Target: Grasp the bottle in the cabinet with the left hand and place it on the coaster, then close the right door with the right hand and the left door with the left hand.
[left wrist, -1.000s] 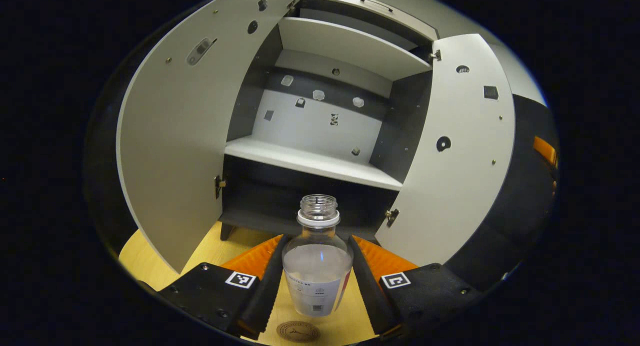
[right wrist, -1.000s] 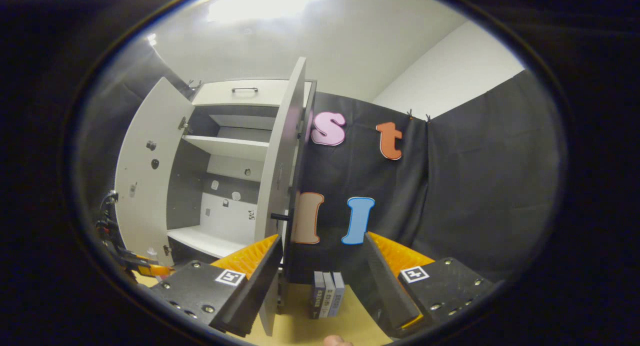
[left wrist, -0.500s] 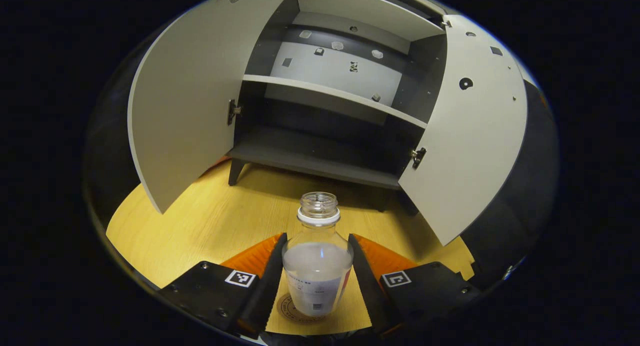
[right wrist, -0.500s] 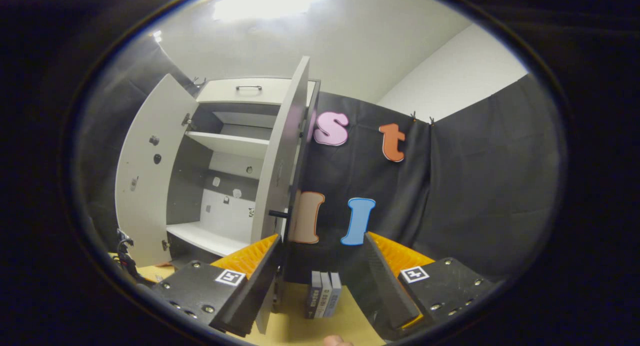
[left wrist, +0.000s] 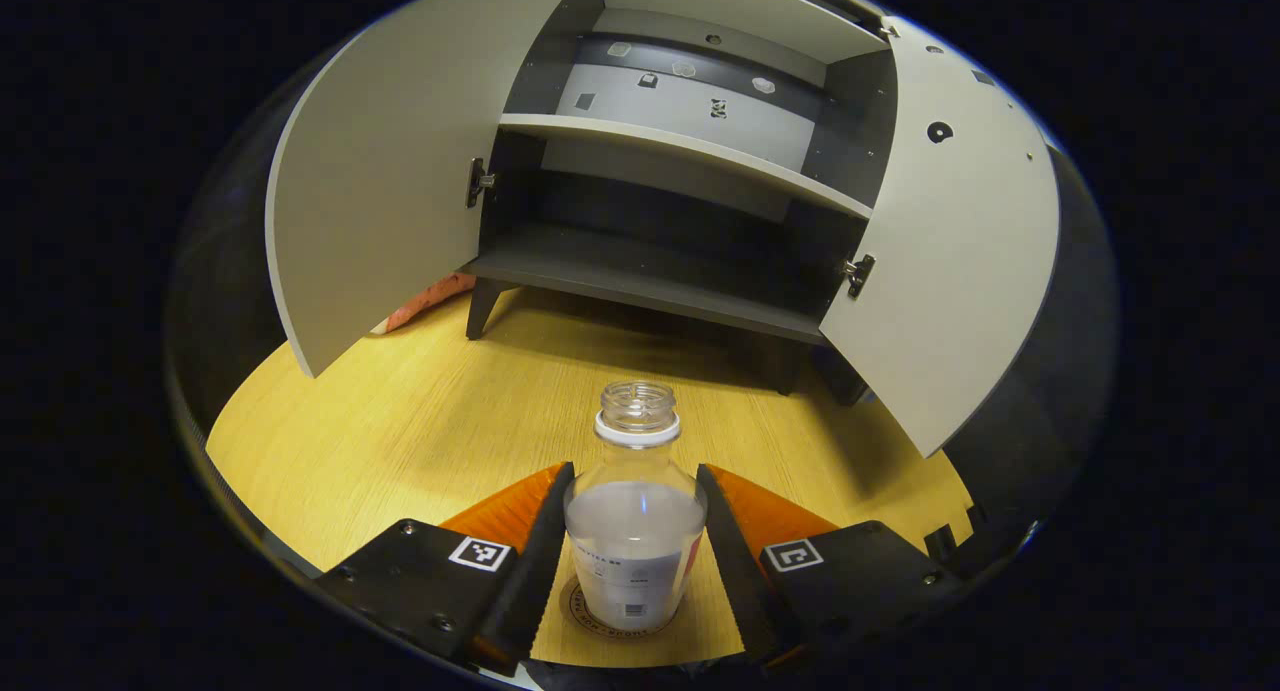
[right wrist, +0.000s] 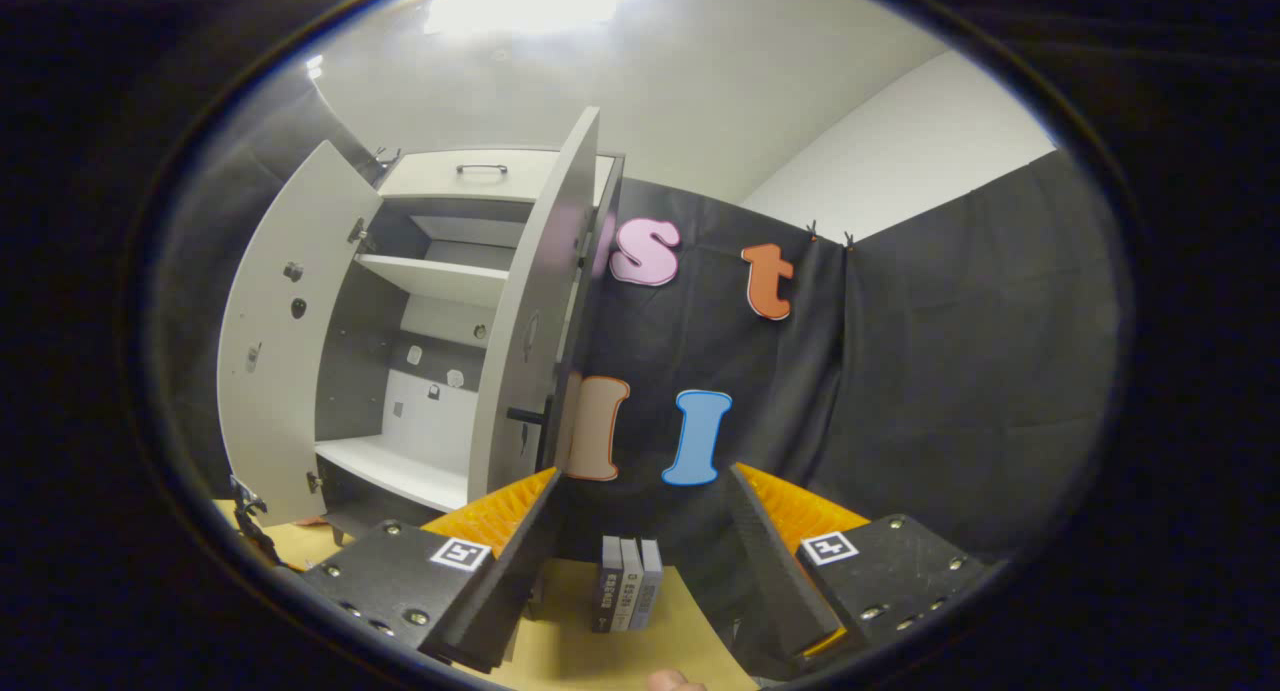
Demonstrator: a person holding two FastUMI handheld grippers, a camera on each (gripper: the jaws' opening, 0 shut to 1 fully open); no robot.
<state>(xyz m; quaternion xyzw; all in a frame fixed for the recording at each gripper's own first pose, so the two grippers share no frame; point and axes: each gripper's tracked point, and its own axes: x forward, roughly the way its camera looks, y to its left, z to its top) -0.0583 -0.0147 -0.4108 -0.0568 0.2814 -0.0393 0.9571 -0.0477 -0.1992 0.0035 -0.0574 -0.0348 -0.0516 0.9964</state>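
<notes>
Low centre of left gripper view: left gripper (left wrist: 634, 556) clamped on capless bottle (left wrist: 634, 531) over coaster (left wrist: 580, 611). Probably light, smooth, spillable; best held mid-body, upright. Right gripper (right wrist: 640, 561) open, empty.

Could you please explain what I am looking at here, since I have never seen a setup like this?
These are two fisheye pictures, each from a camera riding on a hand-held two-finger gripper; a person carries one in each hand.

In the left gripper view, the left gripper has its fingers against both sides of a clear, capless bottle, with a round coaster directly under it on the wooden table. Behind it stands the cabinet with both doors swung open.

In the right gripper view, the right gripper is open and holds nothing. It looks at the edge of the cabinet's right door and some small boxes standing on the table.
</notes>
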